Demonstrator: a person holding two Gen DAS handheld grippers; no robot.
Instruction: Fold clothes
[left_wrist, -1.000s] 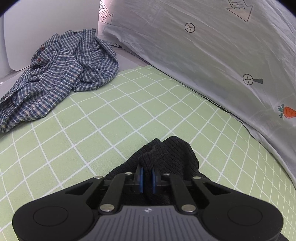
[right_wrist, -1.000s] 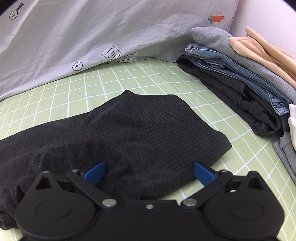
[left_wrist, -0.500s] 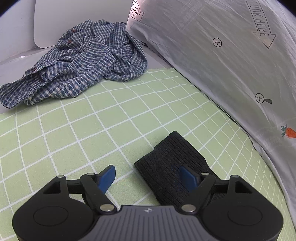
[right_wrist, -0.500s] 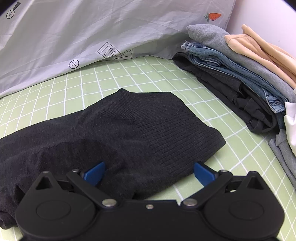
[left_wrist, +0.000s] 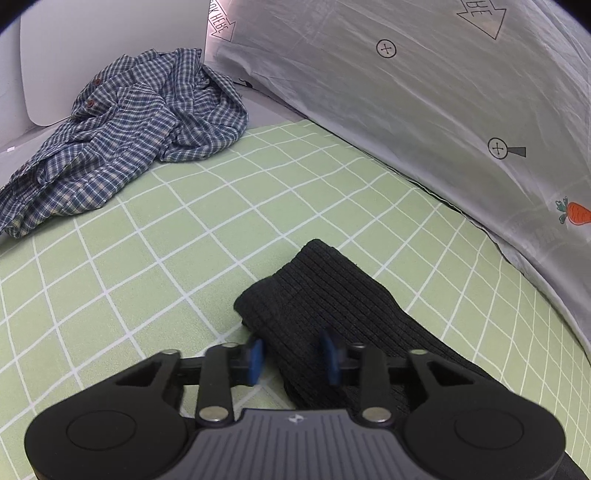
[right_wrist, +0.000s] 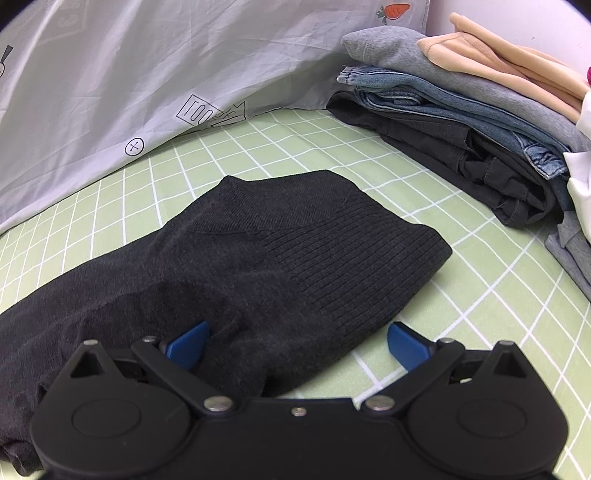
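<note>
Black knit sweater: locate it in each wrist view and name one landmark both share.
Left wrist view: black knit sweater, lower centre-right, its ribbed end between the hand-held gripper's fingers.
Right wrist view: black knit sweater, spread across centre and lower left.
Shared landmark: grey printed bedding with a carrot.

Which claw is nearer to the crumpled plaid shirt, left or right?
Left. The left claw faces the plaid shirt across the green sheet; the right claw looks toward the folded stack, with no shirt in its view.
</note>
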